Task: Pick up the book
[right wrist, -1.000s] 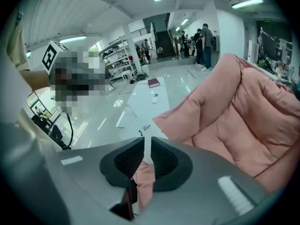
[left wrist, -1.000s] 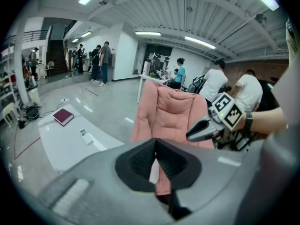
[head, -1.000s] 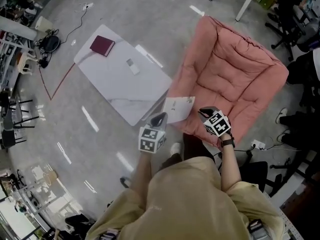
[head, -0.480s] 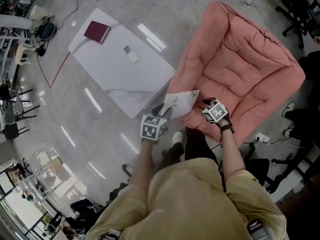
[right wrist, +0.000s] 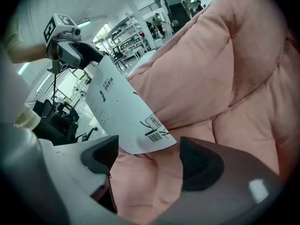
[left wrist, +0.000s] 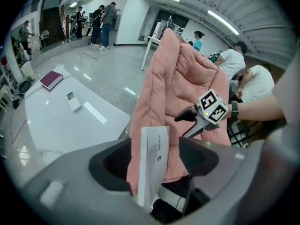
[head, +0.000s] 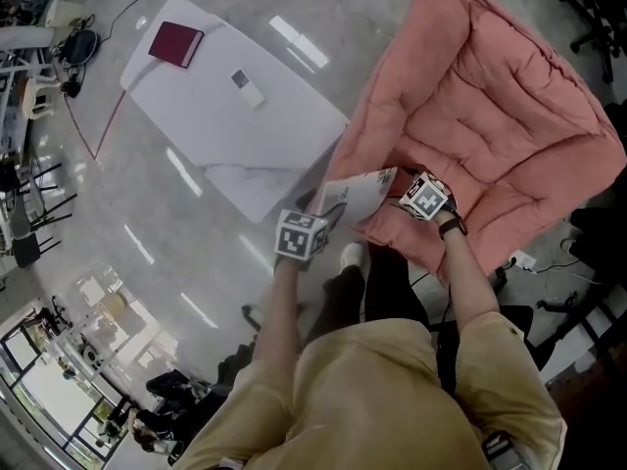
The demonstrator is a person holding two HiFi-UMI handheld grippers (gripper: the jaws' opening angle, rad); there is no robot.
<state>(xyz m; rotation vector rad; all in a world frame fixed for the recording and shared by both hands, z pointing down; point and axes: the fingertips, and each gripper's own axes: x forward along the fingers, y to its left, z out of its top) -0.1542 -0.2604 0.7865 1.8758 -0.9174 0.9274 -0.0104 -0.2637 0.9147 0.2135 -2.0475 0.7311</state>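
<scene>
A thin white book (head: 358, 194) lies tilted at the front edge of the pink cushioned chair (head: 490, 116). My left gripper (head: 328, 213) is at its left end. In the left gripper view the book (left wrist: 152, 165) stands edge-on between the jaws of this gripper (left wrist: 154, 161), which are opening wide with their pads off it. My right gripper (head: 402, 189) is at the book's right end. Its jaws (right wrist: 150, 161) are opening too, and the barcode corner of the book (right wrist: 122, 111) hangs just above the gap, untouched. A maroon book (head: 176, 44) lies on the white table (head: 235, 135).
A small white remote (head: 247, 86) lies on the table to the left of the chair. The floor is shiny grey concrete. The person's legs and shoes (head: 348, 258) stand right before the chair. Office chairs, racks and people are at the room's edges.
Both grippers have sunk with the white book from above the floor to the chair's front edge. The chair and table have slid up and nearer in the head view.
</scene>
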